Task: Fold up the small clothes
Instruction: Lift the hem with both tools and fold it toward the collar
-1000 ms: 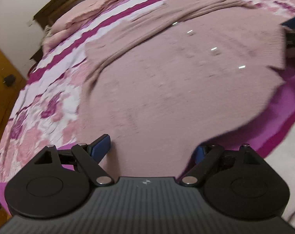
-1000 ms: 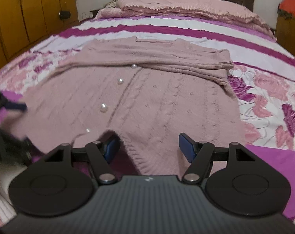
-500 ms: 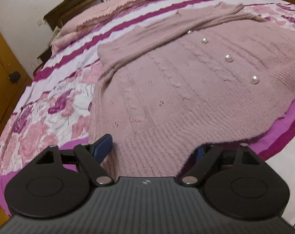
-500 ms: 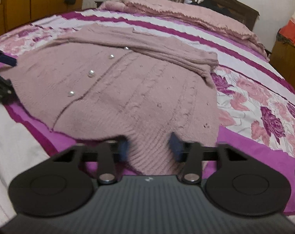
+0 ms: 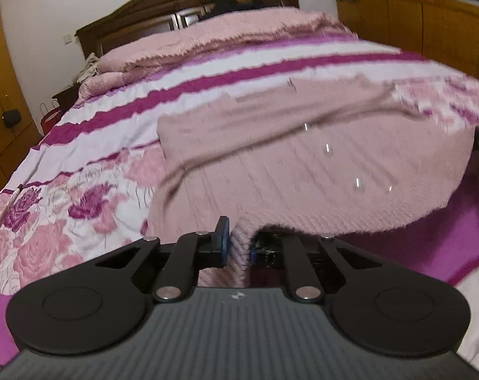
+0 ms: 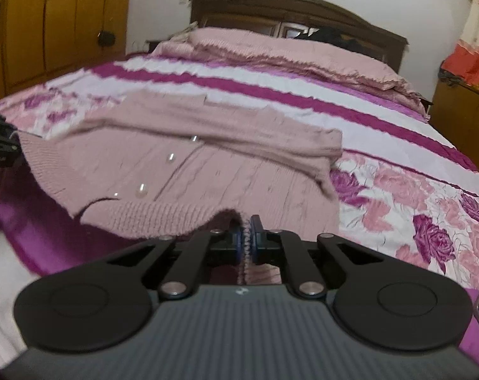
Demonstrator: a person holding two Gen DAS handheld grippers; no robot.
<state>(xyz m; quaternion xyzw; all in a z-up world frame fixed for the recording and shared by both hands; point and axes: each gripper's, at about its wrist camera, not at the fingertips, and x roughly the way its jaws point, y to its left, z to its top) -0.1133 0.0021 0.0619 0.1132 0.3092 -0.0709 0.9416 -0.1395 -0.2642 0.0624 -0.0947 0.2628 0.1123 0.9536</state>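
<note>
Two grippers are clamped on the ribbed hem of the pink cardigan [image 5: 302,164]: your left gripper [image 5: 238,242] pinches one bottom corner, your right gripper [image 6: 245,237] the other, knit bunched between the blue pads of each. The cardigan lies spread on the floral bedspread [image 6: 413,190], sleeves folded across its upper part, the hem raised off the bed at both grips. Pearl buttons [image 6: 142,191] run down its front. No readable writing shows; only a small pale mark sits on each gripper body, too small to read.
</note>
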